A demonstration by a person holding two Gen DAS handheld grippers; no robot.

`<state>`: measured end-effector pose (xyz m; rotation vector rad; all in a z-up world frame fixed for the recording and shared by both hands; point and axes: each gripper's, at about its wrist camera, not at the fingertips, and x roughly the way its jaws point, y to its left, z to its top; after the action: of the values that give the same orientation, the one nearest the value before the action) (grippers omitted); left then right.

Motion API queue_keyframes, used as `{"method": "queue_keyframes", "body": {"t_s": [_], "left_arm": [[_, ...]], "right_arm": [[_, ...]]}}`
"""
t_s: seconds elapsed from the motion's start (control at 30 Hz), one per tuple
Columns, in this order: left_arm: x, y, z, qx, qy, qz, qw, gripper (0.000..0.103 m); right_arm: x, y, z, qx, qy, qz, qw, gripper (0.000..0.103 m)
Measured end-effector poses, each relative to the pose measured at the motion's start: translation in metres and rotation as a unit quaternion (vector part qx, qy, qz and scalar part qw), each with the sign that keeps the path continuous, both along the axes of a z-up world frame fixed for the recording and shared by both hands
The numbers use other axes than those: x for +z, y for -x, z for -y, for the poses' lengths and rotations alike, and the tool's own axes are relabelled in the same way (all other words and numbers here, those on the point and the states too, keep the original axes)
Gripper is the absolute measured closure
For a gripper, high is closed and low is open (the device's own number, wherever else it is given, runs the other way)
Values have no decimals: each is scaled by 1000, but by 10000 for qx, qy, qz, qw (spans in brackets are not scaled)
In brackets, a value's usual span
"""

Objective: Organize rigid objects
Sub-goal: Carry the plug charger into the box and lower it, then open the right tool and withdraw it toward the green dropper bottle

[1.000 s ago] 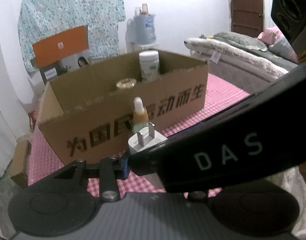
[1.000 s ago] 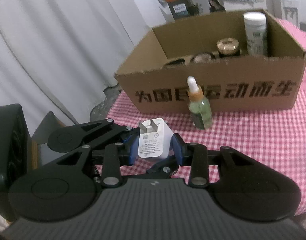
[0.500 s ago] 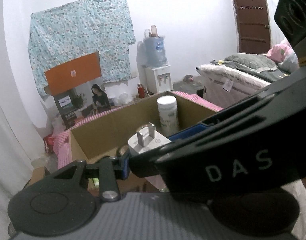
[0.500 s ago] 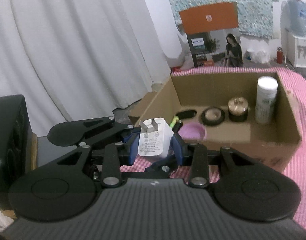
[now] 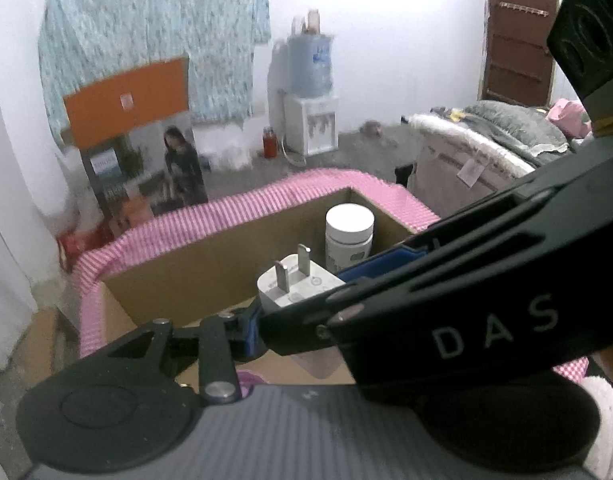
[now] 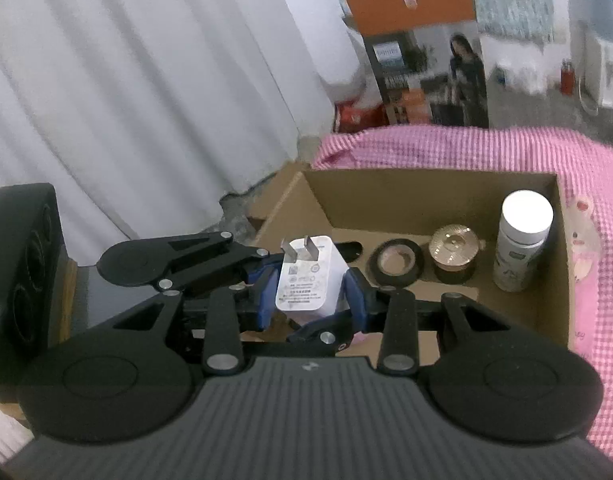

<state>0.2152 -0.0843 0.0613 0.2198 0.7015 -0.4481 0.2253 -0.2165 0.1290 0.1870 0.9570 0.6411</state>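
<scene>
Small white hard-plastic plug-in charger (image 6: 306,280): light, stiff, slick; right gripper (image 6: 311,294) clamped on flat sides, left gripper (image 5: 262,324) also pinching it, prongs up, above open brown cardboard box (image 6: 426,196).

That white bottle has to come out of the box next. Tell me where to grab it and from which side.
Grip the white bottle around its cap and upper body, coming straight down from above. It stands upright in a corner of the cardboard box, close to two walls, with the gold-lidded jar beside it, so a sideways approach looks blocked.
</scene>
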Motion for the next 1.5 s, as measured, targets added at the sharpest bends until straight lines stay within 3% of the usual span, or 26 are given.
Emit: {"method": "queue_keyframes", "body": {"t_s": [0.4,0.87,1.13,1.33,1.4,1.5], "left_arm": [[-58,-73,2,203,195,-1414,9896,57],[-79,-86,8,222,151,-2121,9769,57],[-68,-79,7,212,249,-1974,9798,48],[-46,-61,1,183,305,-1640,9858,39],[-36,-54,-3,184,335,-1514,9877,38],[-23,-40,-10,200,403,-1337,9900,36]], "right_arm": [[-75,-78,3,-25,142,-1336,9909,67],[-111,-100,3,122,296,-1742,9842,68],[-111,-96,7,81,323,-1681,9852,67],[-82,-78,13,7,215,-1206,9925,50],[-67,-68,15,-9,188,-945,9953,39],[-43,-51,23,-95,87,-600,9981,35]]}}
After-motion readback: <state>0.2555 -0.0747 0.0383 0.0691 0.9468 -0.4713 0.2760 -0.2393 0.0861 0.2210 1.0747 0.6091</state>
